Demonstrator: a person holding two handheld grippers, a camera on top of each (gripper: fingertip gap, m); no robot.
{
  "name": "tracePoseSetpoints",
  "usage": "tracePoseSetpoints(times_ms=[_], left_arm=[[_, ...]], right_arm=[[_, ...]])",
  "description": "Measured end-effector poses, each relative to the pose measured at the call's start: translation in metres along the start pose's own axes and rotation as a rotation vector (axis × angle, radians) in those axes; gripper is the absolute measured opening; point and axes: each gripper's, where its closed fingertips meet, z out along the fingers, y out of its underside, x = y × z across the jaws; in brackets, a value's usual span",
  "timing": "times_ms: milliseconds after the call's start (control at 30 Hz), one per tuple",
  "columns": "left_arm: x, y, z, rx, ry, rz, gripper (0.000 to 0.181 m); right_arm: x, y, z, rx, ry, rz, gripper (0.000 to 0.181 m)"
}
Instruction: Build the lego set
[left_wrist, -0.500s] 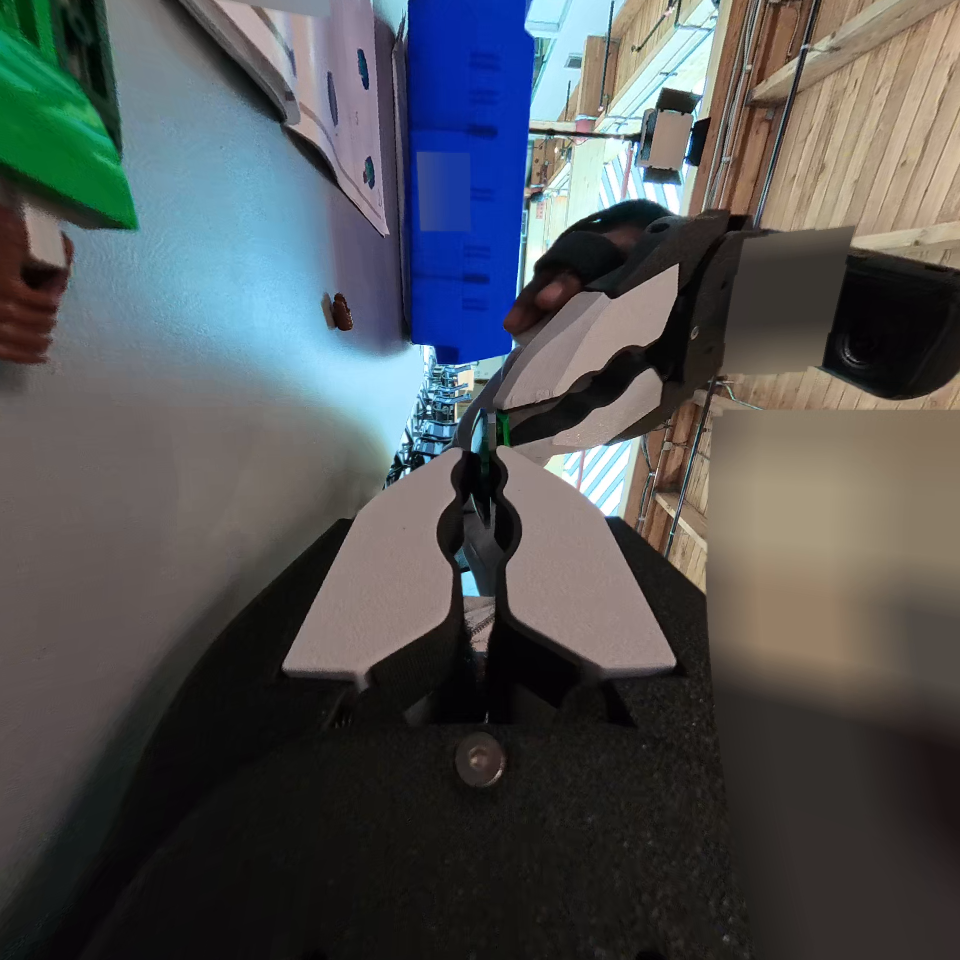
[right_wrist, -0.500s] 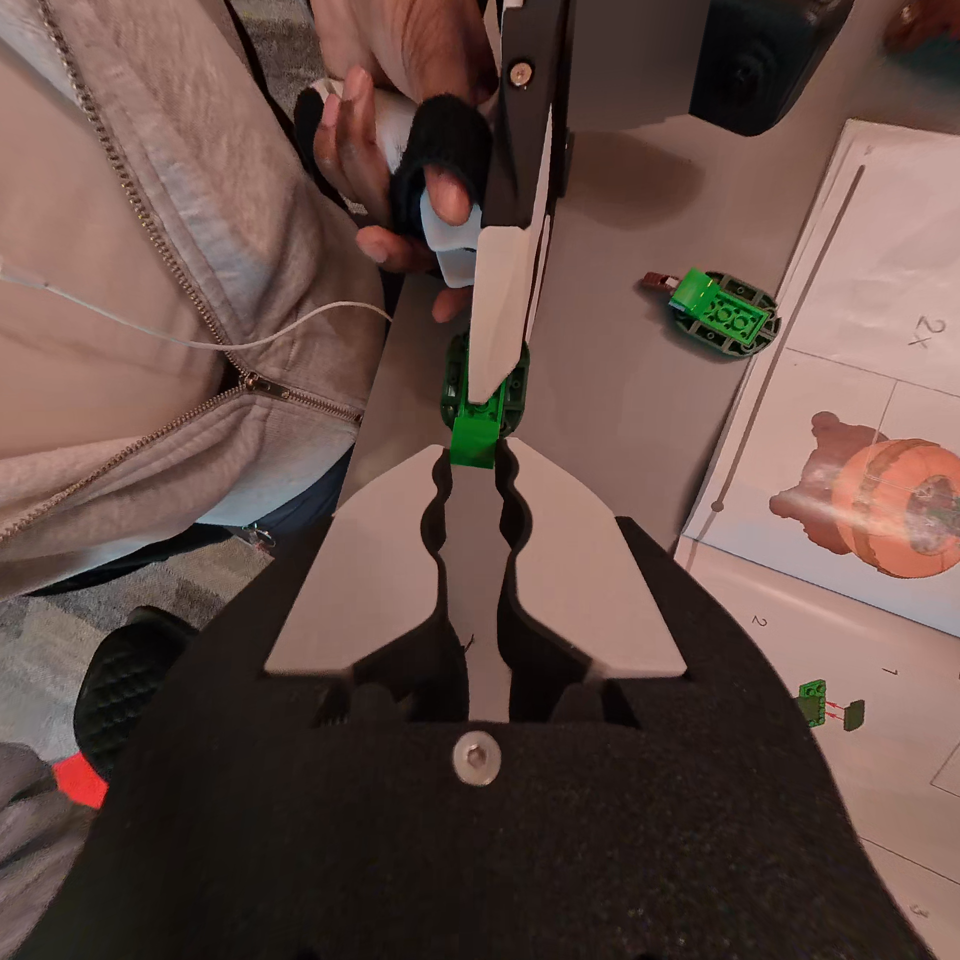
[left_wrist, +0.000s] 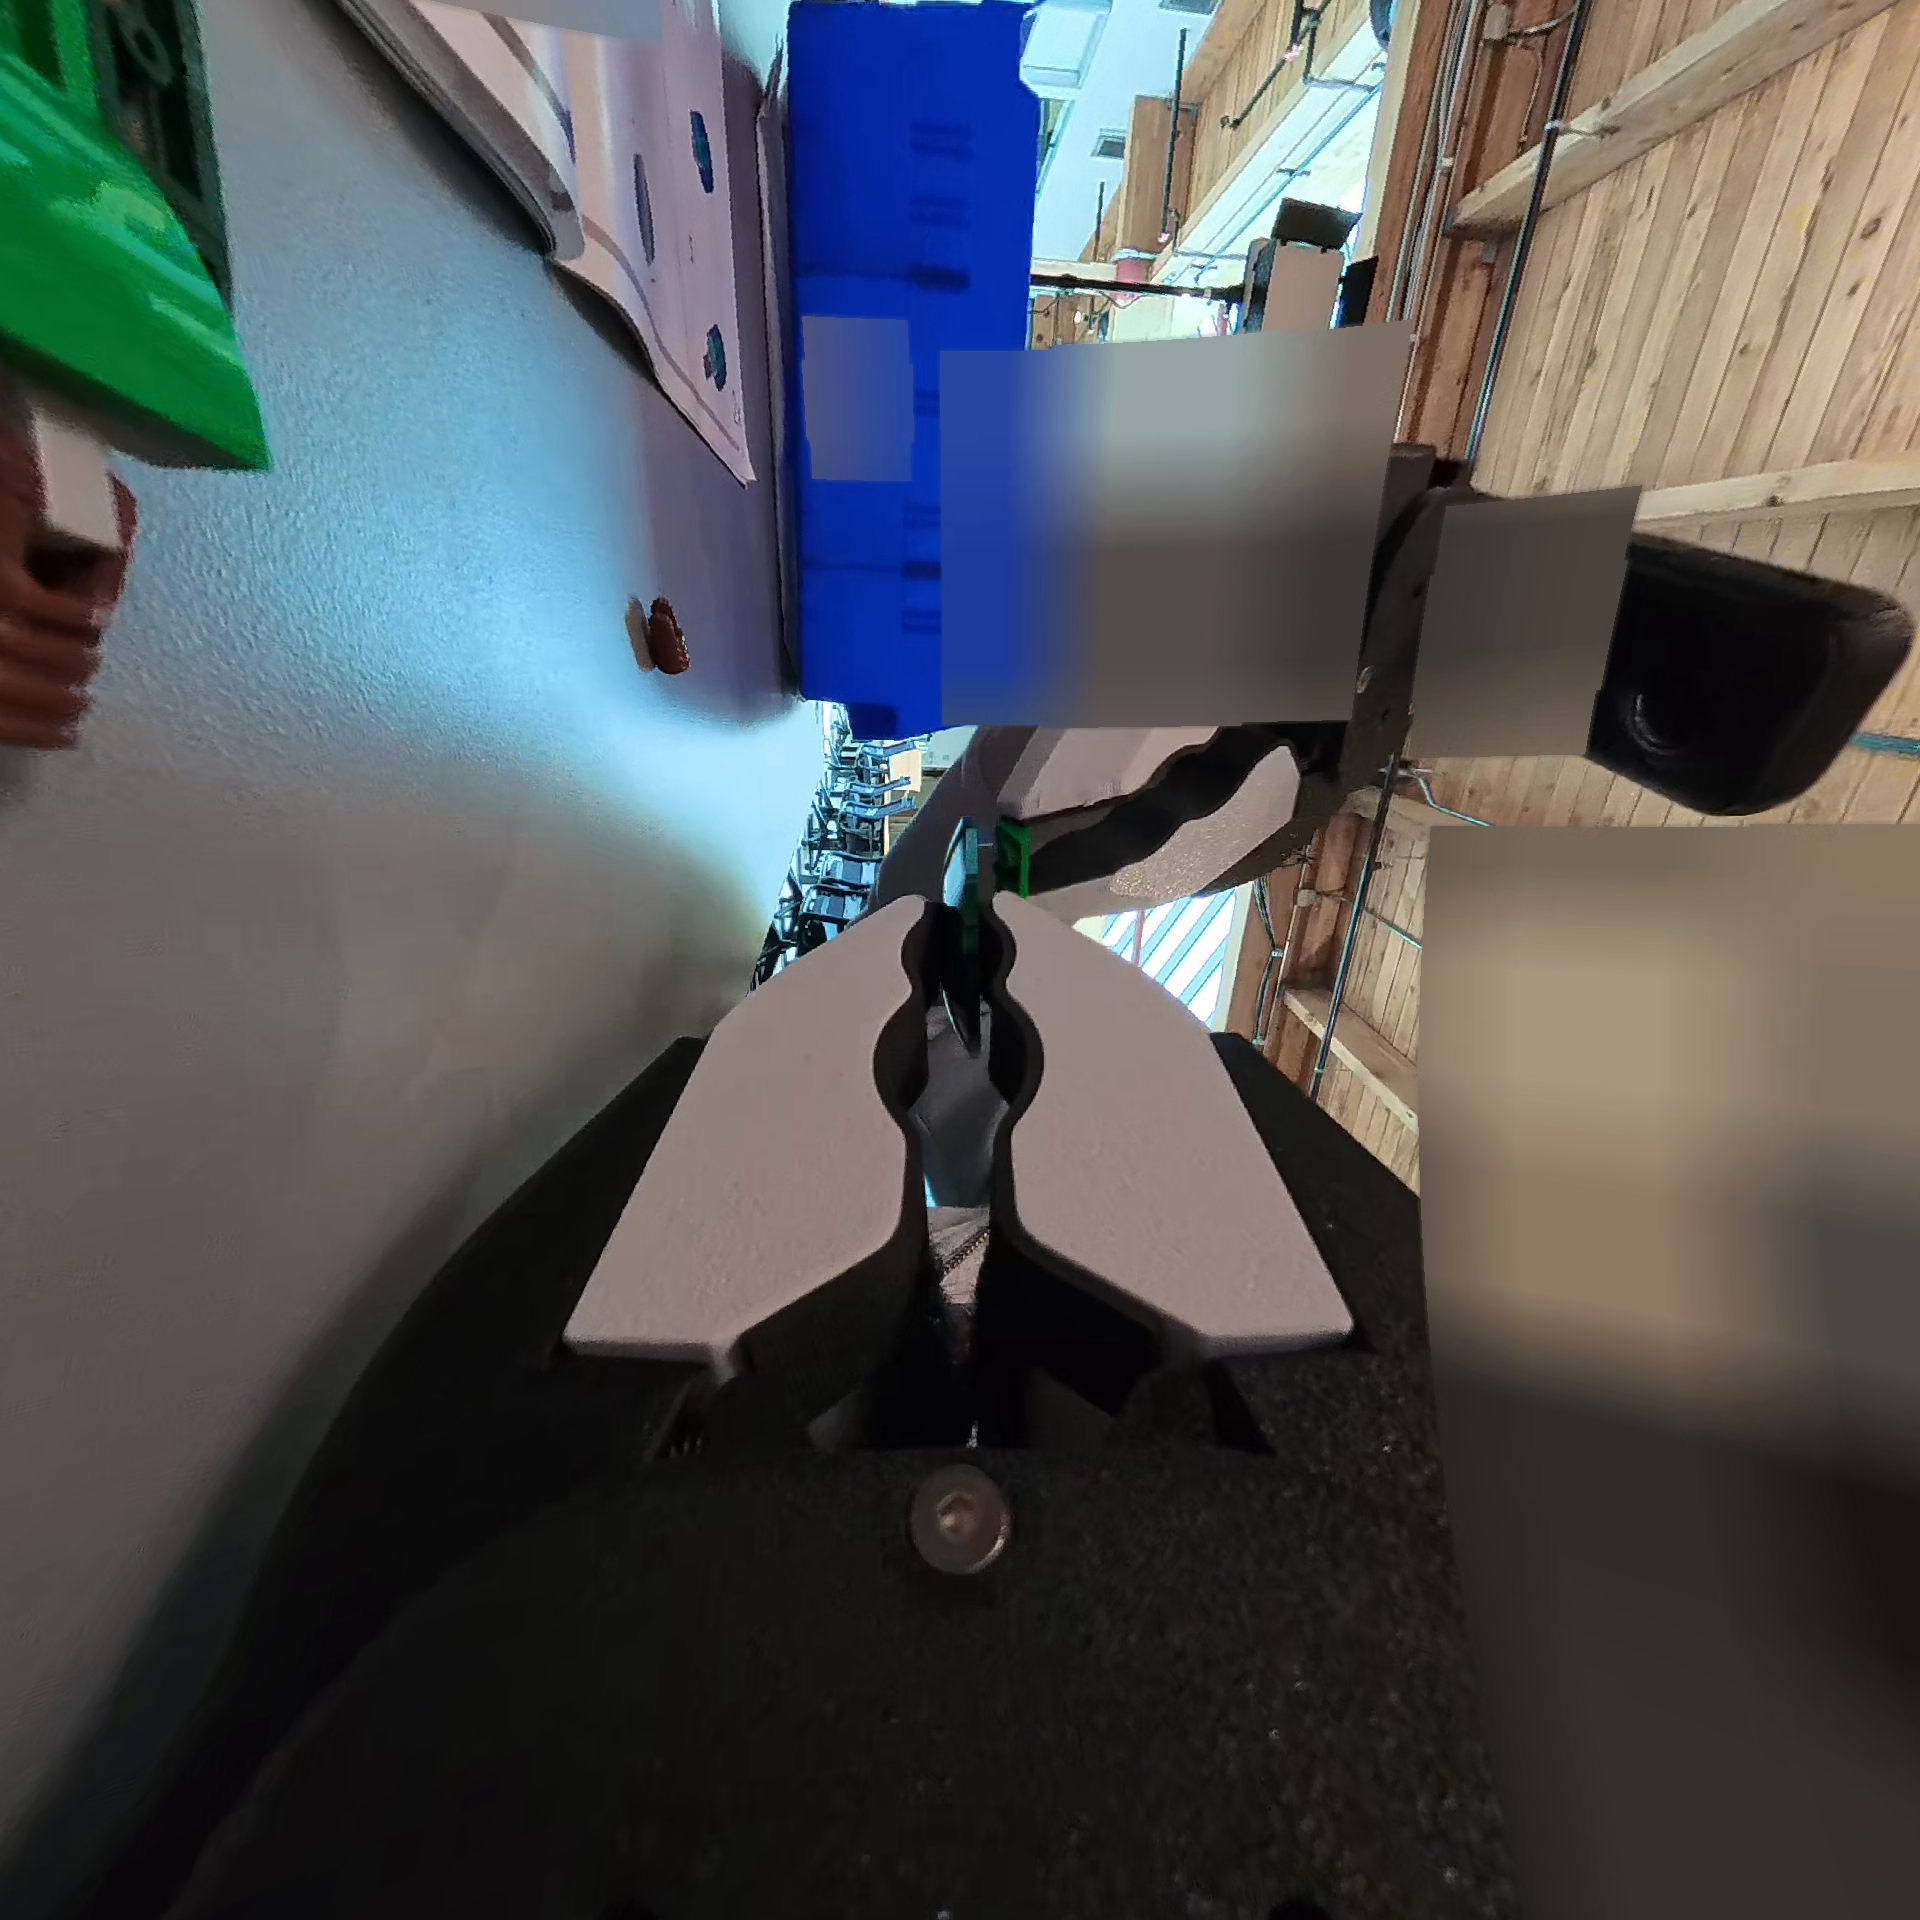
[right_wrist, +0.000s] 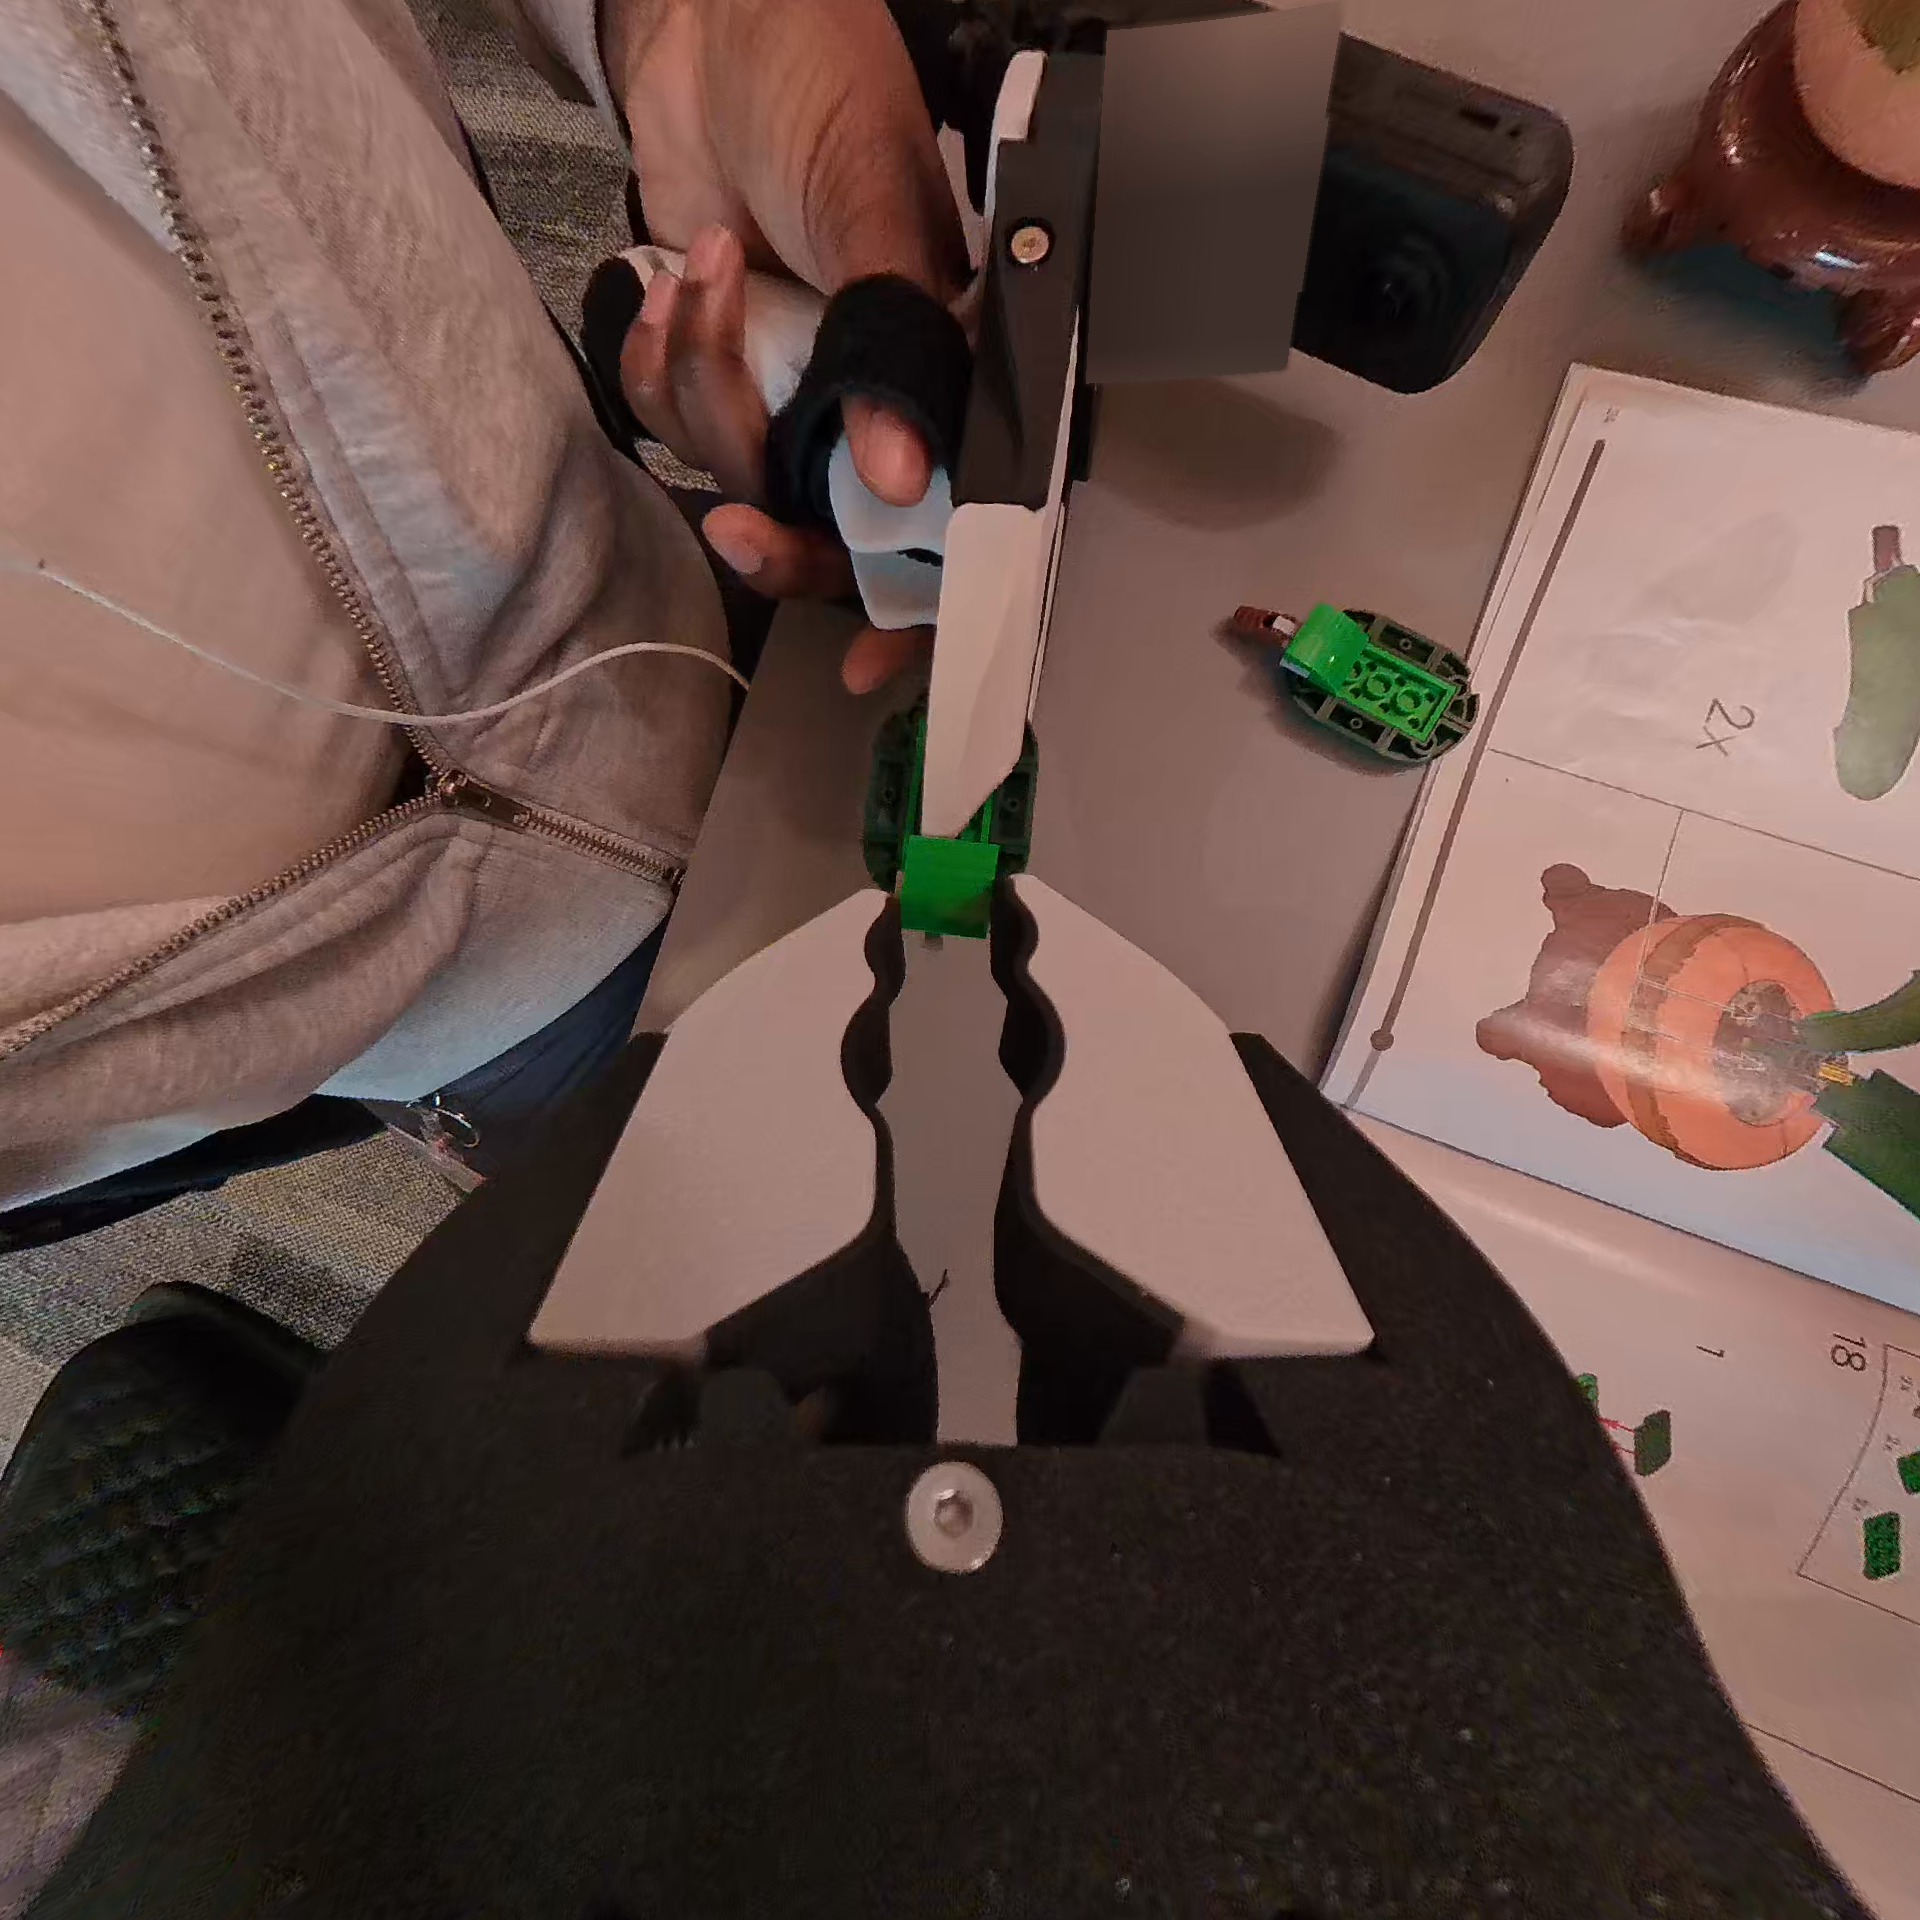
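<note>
Grey surface (right_wrist: 1195, 935), person seated at its edge in a grey zip jacket. An open instruction booklet (right_wrist: 1662, 790) lies at 3 o'clock in the right wrist view. Beyond it in the left wrist view stands a blue bin (left_wrist: 904, 187), with timber walls and shelving behind.

Change over the last half second: very little between the two claws. The bright green brick (right_wrist: 945, 883) sits at the same spot against the dark green plate (right_wrist: 891, 790). The right wrist view has drifted slightly, and a brown pot (right_wrist: 1787, 177) now shows at 1 o'clock. Judgement: the press-fit is in hand, not yet released. I cannot tell whether the brick is fully seated.

Left claw (left_wrist: 961, 920): closed down onto the plate, held edge-on, with only a thin sliver of it showing between the tips. In the right wrist view this claw comes in from 12 o'clock, held in the person's hand (right_wrist: 790, 343).

Right claw (right_wrist: 948, 899): nearly closed, with the tips pinched on the brick and the wider gap behind them empty. Brick and plate are both held in the air near the surface edge, touching each other.

On the surface:
- A second leaf assembly (right_wrist: 1371, 686), a plate with green bricks on it, at 2 o'clock beside the booklet, untouched.
- A small brown piece (left_wrist: 660, 634), lying alone near the bin.

Next: confirm seating before either claw lets go. A skewed push could pop the brick off.
</note>
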Motion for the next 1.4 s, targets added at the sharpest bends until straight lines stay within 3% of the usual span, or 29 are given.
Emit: tracePoseSetpoints(times_ms=[533,733,1000,1400], left_arm=[[-0.001,0.001,0.004,-0.008,-0.002,0.028,0.005],[-0.006,-0.010,-0.012,0.056,-0.087,0.155,0.005],[-0.015,-0.020,-0.052,0.161,-0.213,0.271,0.005],[-0.017,-0.020,-0.058,0.179,-0.220,0.278,0.006]], right_arm=[[-0.003,0.002,0.000,-0.038,0.051,-0.055,0.016],[-0.003,0.013,-0.009,-0.010,0.081,-0.023,0.016],[0.005,0.051,0.027,-0.068,0.152,0.086,0.016],[0.009,0.054,0.040,-0.056,0.160,0.114,0.016]])
